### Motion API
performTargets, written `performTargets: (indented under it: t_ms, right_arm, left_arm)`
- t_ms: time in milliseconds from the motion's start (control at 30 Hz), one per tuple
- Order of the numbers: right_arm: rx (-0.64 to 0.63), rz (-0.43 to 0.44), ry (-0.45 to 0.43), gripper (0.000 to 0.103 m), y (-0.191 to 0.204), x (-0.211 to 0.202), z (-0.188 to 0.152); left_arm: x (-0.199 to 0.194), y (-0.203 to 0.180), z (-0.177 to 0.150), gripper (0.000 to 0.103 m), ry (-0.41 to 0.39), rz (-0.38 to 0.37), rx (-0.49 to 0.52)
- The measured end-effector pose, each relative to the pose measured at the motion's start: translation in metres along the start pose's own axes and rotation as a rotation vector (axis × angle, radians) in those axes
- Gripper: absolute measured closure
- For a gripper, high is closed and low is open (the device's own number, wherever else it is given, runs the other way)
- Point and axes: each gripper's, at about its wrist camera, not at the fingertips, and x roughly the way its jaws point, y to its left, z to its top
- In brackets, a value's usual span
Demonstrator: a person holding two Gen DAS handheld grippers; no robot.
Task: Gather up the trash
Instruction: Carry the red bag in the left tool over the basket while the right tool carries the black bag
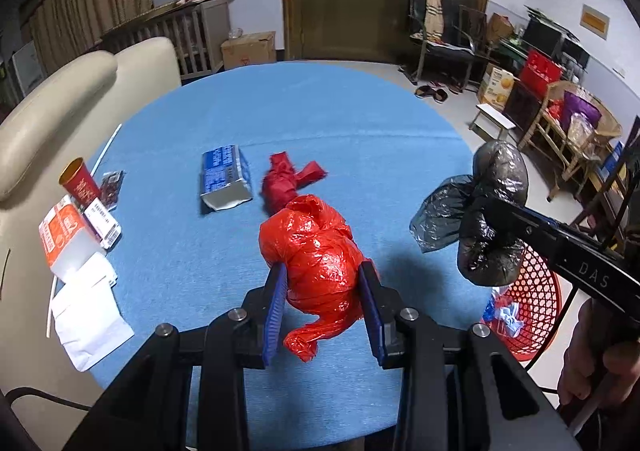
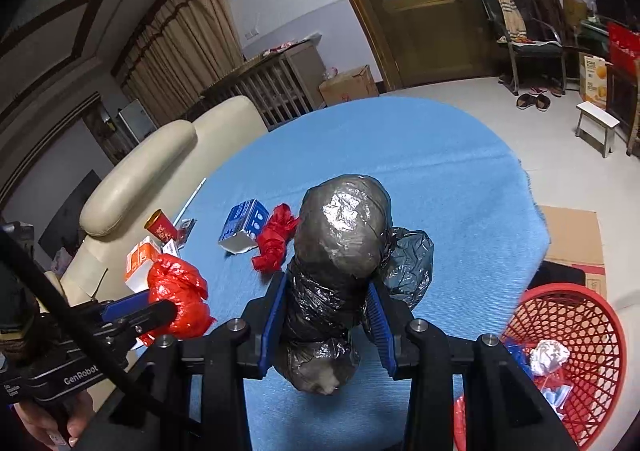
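Two bundles of bagged trash hang above a blue-clothed table [image 1: 340,111] as a household clear-up reaches its midpoint. The left tool [image 1: 324,291], at the bottom centre of its own view, is clamped partway closed on a red plastic bag [image 1: 316,251], its blue pads pressed into the bag's sides; the right tool [image 2: 330,311] grips a black plastic bag [image 2: 344,235] wound into a tight roll, a loose flap trailing to the right. A red mesh basket [image 2: 580,315], standing on the floor beside the table at the lower right of the right wrist view, already holds a crumpled foil ball and some blue and white scraps (so a first share of the collecting appears done). Neither bag is yet over the basket. Left on the table: a blue and white carton [image 1: 226,179] and a small red bag [image 1: 288,175] mid-frame, and at the left edge a red paper cup [image 1: 80,183], an orange carton [image 1: 66,235], white paper and wrappers.
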Motion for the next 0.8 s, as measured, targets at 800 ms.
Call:
performTargets:
  t_ms: [800]
  right_arm:
    - [0.086,-0.076,-0.058,0.061,-0.062,-0.047,-0.008]
  left_arm:
    - [0.009,-0.065,0.005,0.065,0.034,-0.108,0.160]
